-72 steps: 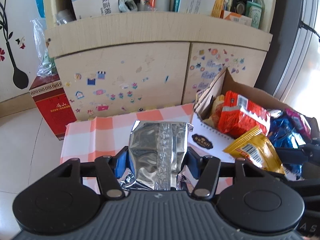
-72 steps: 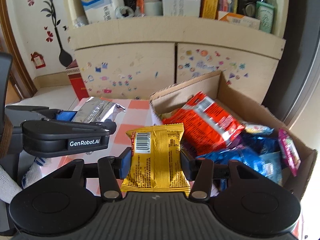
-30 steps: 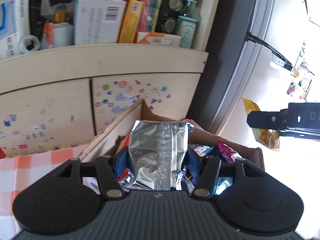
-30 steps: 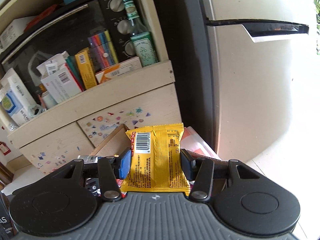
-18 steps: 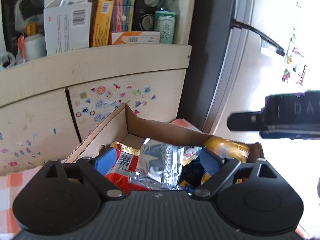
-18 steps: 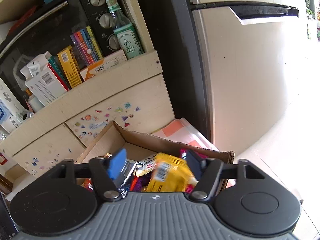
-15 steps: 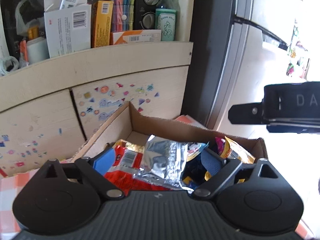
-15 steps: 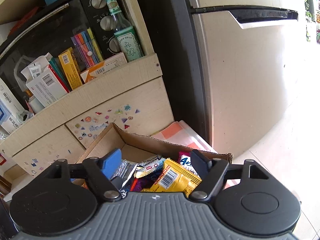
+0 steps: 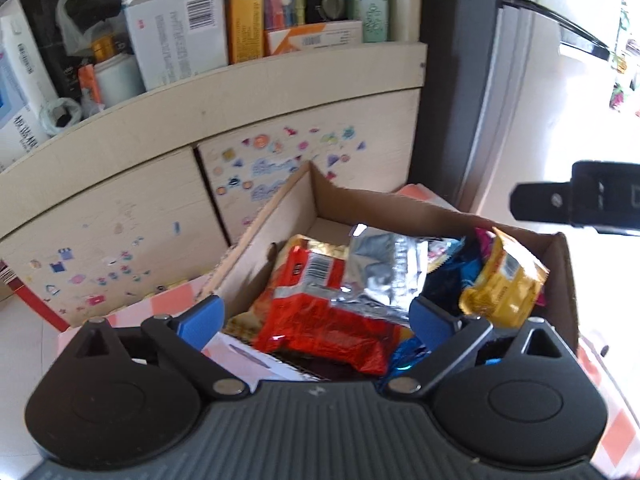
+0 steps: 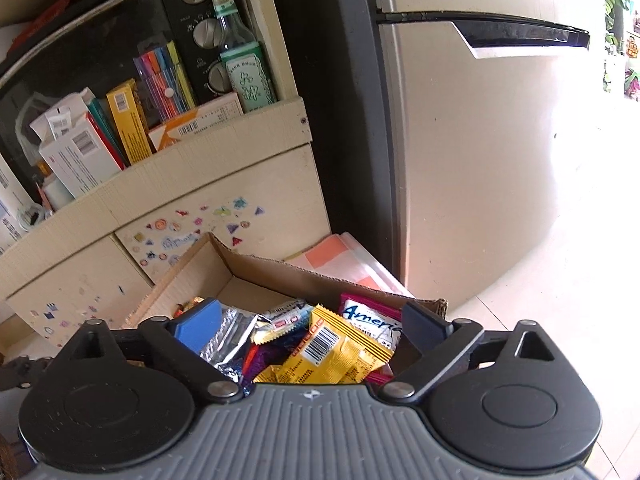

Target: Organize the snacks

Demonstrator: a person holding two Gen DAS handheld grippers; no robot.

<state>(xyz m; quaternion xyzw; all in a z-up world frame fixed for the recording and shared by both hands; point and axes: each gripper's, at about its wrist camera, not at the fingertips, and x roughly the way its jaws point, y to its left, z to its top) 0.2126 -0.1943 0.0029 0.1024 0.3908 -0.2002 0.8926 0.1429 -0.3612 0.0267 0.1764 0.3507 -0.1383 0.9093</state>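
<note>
A cardboard box [image 9: 420,206] holds several snack packs. A silver foil pack [image 9: 384,276] lies on top of a red pack [image 9: 320,312], with a yellow pack [image 9: 502,284] at the box's right end. My left gripper [image 9: 316,318] is open and empty above the box. My right gripper [image 10: 312,322] is open and empty over the same box [image 10: 328,280]; below it lie the yellow pack [image 10: 332,350], the silver pack [image 10: 228,338] and a pink pack [image 10: 370,316]. The right gripper's side also shows in the left wrist view [image 9: 580,204].
A cream cabinet [image 9: 168,184] with stickers stands behind the box; its shelf holds boxes [image 9: 180,28] and a green bottle [image 10: 240,60]. A fridge [image 10: 480,140] stands at the right. The box sits on a checked orange tablecloth [image 9: 132,312].
Both grippers opened over the box and let go of their packs: the silver one from the left, the yellow one from the right. Both packs now lie in the box.
</note>
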